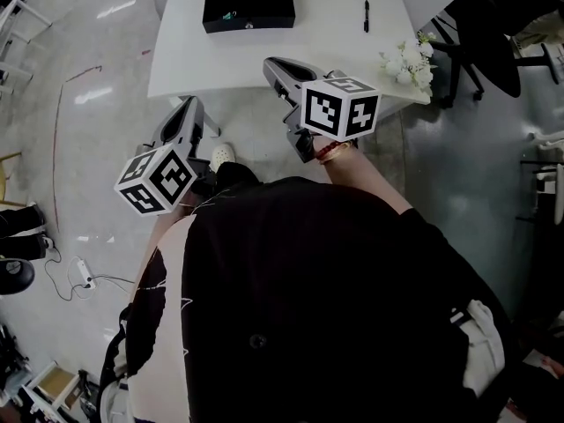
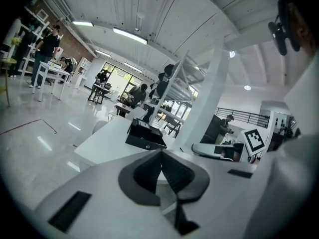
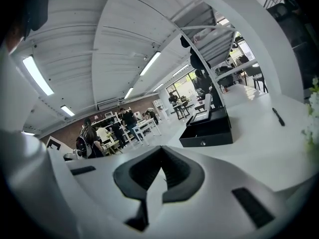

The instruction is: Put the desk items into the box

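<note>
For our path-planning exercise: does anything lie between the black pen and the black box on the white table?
Nothing visible does. Only bare white table separates the slim black pen from the rectangular black box; the white flowers sit aside.

Long white fluorescent ceiling strips [image 2: 129, 35], high above and ahead of the left gripper [image 2: 161, 156], light the hall brightly and evenly. They lay pale streaks of glare on the glossy grey floor [image 1: 53, 42] to that gripper's left. The flat white table top [image 1: 335, 25] ahead of it and of the right gripper [image 1: 271, 64] looks almost washed out, with only soft shadows. Both gripper views bend hard and go black at the corners, and the nearest gripper surfaces are out of focus.
</note>
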Action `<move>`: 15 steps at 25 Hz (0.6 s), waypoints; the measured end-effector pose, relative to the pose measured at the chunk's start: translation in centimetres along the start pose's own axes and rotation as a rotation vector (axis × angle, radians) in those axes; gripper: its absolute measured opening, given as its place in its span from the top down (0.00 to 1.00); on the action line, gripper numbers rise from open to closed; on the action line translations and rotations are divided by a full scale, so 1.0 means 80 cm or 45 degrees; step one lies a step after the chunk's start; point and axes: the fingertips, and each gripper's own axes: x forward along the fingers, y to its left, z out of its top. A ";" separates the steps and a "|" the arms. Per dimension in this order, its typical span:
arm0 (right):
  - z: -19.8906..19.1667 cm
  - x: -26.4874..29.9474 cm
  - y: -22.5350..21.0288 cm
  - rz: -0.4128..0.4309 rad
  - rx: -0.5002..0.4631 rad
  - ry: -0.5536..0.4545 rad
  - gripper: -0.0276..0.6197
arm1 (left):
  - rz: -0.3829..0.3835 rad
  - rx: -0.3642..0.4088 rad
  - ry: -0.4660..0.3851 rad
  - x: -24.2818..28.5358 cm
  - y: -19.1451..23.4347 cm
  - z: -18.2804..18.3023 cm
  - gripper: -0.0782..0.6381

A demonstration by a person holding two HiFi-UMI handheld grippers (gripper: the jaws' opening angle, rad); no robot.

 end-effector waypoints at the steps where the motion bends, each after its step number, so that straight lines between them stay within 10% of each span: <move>1: -0.001 0.000 0.000 0.000 0.001 0.005 0.95 | 0.000 -0.001 0.003 -0.001 -0.001 -0.001 0.88; 15: -0.033 -0.037 0.015 -0.010 0.019 0.017 0.95 | 0.005 -0.011 0.016 -0.039 -0.019 -0.028 0.88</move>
